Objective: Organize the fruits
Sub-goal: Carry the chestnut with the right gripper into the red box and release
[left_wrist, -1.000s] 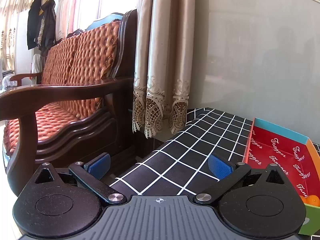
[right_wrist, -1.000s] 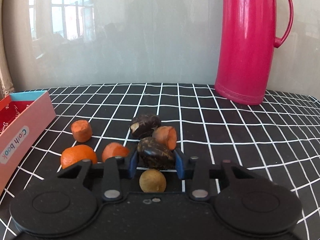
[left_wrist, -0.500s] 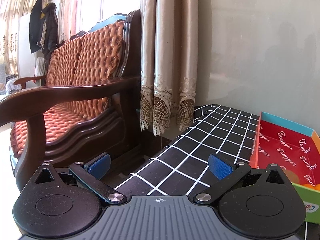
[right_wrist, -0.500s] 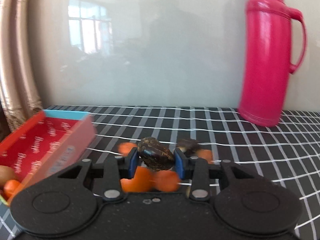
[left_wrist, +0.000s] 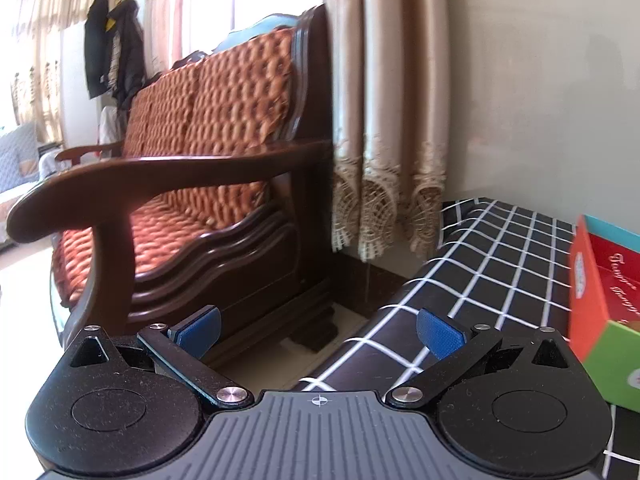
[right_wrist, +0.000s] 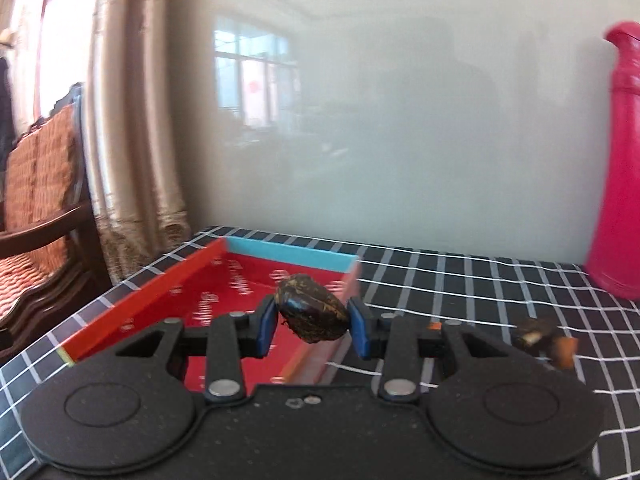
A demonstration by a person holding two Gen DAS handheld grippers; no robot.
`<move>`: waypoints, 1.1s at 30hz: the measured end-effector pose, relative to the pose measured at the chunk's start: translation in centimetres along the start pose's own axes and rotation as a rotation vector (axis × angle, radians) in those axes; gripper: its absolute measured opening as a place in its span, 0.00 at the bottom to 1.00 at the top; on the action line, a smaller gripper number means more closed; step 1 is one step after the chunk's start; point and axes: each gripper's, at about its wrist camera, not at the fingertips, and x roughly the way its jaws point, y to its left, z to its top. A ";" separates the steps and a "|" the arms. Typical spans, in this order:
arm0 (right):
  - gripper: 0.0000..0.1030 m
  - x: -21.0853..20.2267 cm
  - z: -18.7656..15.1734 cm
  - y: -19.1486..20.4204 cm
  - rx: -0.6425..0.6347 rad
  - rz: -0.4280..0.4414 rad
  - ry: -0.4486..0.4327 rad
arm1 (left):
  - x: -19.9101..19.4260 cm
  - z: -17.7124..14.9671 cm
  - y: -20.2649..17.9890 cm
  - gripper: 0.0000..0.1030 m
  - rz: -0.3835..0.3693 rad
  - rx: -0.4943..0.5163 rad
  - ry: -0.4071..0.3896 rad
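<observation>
1. in the right wrist view, the right gripper (right_wrist: 313,325) fills the bottom of the picture, its blue pads (right_wrist: 265,327) clamped on a dark brown, wrinkled fruit (right_wrist: 312,307) held between them, clear of the table.
2. just beyond and below that fruit lies the red box (right_wrist: 160,292), reaching from about 8 o'clock up toward 12 o'clock, with a light blue far wall and white writing on its red floor; the held fruit hangs over the box's right-hand part, near its right wall.
3. at 3 o'clock from the gripper, on the black cloth with white grid lines (right_wrist: 480,280), sit another dark fruit (right_wrist: 534,330) and an orange piece (right_wrist: 564,348) touching it, both blurred.
4. farther off at 2 o'clock a pink jug (right_wrist: 618,184) stands on the cloth against the pale wall.
5. at 9 to 10 o'clock are a beige curtain (right_wrist: 132,120) and a wooden sofa.
6. in the left wrist view, the left gripper (left_wrist: 319,330) has its pads spread wide with nothing between them; the right pad is over the cloth's edge, the left pad off the table.
7. at 3 o'clock the box (left_wrist: 600,300) shows its orange and green outer walls.
8. beyond, at 10 o'clock, stands the sofa (left_wrist: 192,184) with orange cushions, the curtain (left_wrist: 384,120) at 12 o'clock, and coats (left_wrist: 114,48) hanging far back.
</observation>
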 end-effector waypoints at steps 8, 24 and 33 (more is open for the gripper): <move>0.37 0.8 -1.2 2.9 -0.075 0.043 0.049 | 0.1 0.0 -0.3 1.00 -0.012 0.010 -0.002; 0.65 -2.9 -1.0 -8.9 0.174 -0.176 -0.012 | -2.0 0.4 -3.8 1.00 -0.100 0.018 -0.031; 0.69 -7.0 -2.3 -15.9 0.242 -0.335 -0.032 | -5.0 0.6 -9.2 1.00 -0.233 0.054 -0.074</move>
